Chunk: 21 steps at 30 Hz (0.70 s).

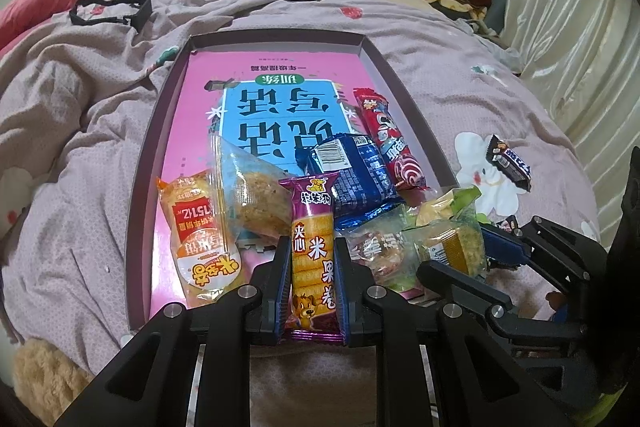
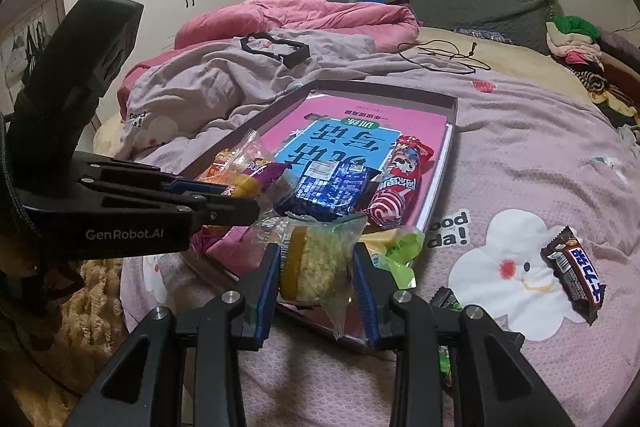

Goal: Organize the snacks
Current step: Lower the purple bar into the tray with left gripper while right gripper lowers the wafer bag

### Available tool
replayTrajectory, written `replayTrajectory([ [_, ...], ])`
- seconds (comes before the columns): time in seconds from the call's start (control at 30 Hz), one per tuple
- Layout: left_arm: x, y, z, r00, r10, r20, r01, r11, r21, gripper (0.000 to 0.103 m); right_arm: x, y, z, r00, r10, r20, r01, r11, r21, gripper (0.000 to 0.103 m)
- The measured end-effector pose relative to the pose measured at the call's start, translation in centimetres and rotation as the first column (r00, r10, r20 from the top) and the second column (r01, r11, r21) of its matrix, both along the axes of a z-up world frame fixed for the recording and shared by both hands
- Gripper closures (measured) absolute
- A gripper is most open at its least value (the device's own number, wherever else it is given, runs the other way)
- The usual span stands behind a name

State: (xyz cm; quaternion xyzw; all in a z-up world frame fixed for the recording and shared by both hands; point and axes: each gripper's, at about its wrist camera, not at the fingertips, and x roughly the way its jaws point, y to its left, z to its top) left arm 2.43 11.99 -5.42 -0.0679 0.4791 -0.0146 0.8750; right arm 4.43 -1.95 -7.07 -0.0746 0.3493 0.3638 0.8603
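While the left gripper (image 1: 312, 267) clamps the purple rice-roll packet (image 1: 311, 251) and the right gripper (image 2: 316, 283) grips the clear rice-cake packet (image 2: 316, 263) over the tray's (image 1: 160, 131) near end, lower each flat into bare tray space.

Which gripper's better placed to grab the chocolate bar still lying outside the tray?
Right, probably. The chocolate bar lies on the bedspread off the tray's right edge, nearest the right gripper. The left gripper sits across the tray. But both are full: right holds a clear-wrapped cake, left a purple rice-roll pack.
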Motion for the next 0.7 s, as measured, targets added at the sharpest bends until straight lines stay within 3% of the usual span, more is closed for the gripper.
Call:
replayTrajectory([
  [0.4, 0.1, 0.1, -0.1, 1.0, 0.006, -0.005, -0.006, 1.0, 0.003, 0.083, 0.5, 1.9, -0.2, 0.995, 0.003, 0.103, 0.004, 0.998, -0.069, 0.066],
  [0.7, 0.1, 0.1, -0.1, 1.0, 0.011, 0.0, -0.011, 1.0, 0.003, 0.083, 0.2, 1.1, -0.3, 0.995, -0.002, 0.101, 0.009, 0.997, -0.072, 0.066],
])
